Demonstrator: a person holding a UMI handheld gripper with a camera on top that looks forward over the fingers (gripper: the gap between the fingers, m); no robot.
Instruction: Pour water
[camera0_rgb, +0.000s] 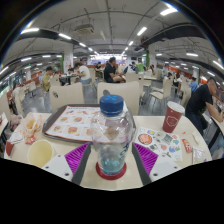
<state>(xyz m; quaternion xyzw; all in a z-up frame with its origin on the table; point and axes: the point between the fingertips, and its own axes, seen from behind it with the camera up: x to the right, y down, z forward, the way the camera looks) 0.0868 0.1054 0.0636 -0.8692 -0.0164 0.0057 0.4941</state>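
Note:
A clear plastic water bottle with a blue cap stands upright on a red coaster on the pale table. It sits between the fingers of my gripper. The purple pads flank it closely on the left and right, and I see no clear squeeze on its sides. The gripper is open around the bottle, which rests on its own base. A pale yellow cup stands to the left of the left finger.
A tray with a printed paper liner lies beyond the bottle to the left. A red paper cup and printed papers are on the right. A seated person is at the table's right side; more diners sit behind.

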